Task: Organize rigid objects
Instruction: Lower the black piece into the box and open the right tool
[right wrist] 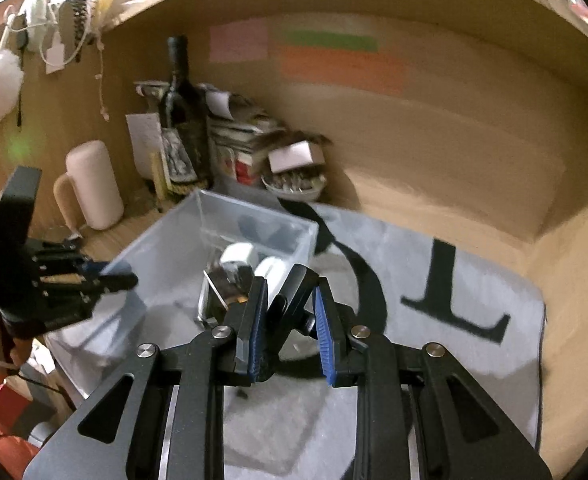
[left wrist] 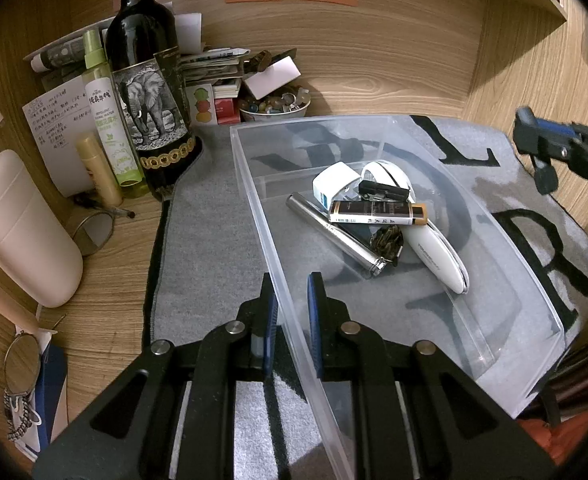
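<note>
The left claw [left wrist: 292, 320] straddles the near wall of the clear plastic bin [left wrist: 434, 152], one pad outside and one inside, closed against that wall. The bin rests on a grey lettered mat [left wrist: 210, 240] on the bench. Beyond the claw, inside the bin, lie a silver cylinder [left wrist: 334, 234], a white oval device [left wrist: 434, 256], a slim black-and-gold box [left wrist: 378, 213] and a white charger [left wrist: 332, 184], piled together. The right claw [right wrist: 290, 328] grips a black clip-like object [right wrist: 290, 300] between its blue pads, just above the bin's near side. Behind the bin stands a dark wine bottle [left wrist: 150, 80].
</note>
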`<action>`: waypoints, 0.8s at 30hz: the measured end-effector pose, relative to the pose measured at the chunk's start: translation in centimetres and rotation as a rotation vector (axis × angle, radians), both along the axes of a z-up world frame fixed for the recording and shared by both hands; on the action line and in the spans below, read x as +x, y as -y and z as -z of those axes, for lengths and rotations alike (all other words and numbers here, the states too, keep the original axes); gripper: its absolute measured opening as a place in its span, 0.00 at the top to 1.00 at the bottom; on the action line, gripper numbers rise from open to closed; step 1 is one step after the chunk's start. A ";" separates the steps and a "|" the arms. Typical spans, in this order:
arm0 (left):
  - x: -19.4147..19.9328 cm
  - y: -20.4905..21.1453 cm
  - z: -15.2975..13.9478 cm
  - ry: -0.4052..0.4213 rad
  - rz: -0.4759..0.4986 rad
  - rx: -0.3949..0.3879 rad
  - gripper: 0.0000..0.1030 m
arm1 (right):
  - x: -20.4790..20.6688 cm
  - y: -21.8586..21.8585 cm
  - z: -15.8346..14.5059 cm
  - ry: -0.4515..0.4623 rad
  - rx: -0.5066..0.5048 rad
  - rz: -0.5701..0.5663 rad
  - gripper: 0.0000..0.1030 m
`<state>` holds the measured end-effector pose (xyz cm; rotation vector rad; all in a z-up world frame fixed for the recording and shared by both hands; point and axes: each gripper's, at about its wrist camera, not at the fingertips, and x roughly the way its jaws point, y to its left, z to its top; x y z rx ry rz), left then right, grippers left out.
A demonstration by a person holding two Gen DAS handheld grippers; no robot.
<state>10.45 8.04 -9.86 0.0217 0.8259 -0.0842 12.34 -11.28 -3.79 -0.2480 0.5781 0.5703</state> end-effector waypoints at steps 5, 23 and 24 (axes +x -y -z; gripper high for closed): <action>0.0 0.0 0.0 0.000 0.000 -0.001 0.86 | 0.5 -1.7 -0.3 0.007 0.023 -0.037 0.80; 0.0 0.1 0.0 0.003 0.001 -0.006 0.86 | 3.9 -7.6 3.5 -0.112 -0.065 -0.108 0.80; 0.0 0.1 0.0 0.003 0.001 -0.005 0.86 | 4.1 -7.8 3.7 -0.119 -0.072 -0.108 0.79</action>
